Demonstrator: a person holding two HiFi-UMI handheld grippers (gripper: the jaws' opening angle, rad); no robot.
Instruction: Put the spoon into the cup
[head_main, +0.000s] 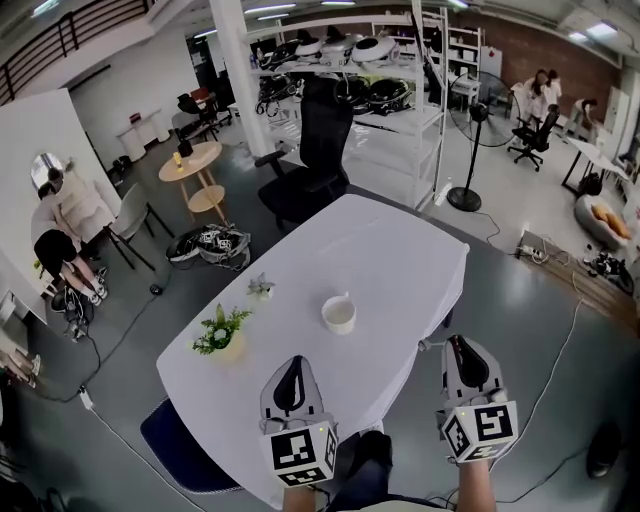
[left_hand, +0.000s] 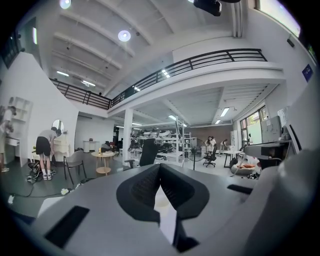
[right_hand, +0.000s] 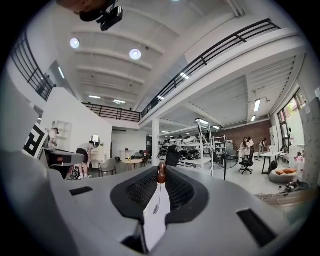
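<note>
A white cup (head_main: 338, 314) stands near the middle of the white table (head_main: 400, 260) in the head view. My left gripper (head_main: 293, 364) hovers over the table's near edge, below and left of the cup, its jaws meeting at the tips (left_hand: 160, 166) with nothing between them. My right gripper (head_main: 457, 344) is off the table's right edge, to the right of the cup. It is shut on the spoon (right_hand: 161, 173), of which only a small brown knobbed end shows, sticking up between the jaw tips. The rest of the spoon is hidden.
A small potted plant (head_main: 222, 333) and a little flower (head_main: 260, 288) sit on the table's left side. A black office chair (head_main: 318, 160) stands at the far end, with shelving and a floor fan (head_main: 478, 150) behind. A person (head_main: 60, 235) bends at the left.
</note>
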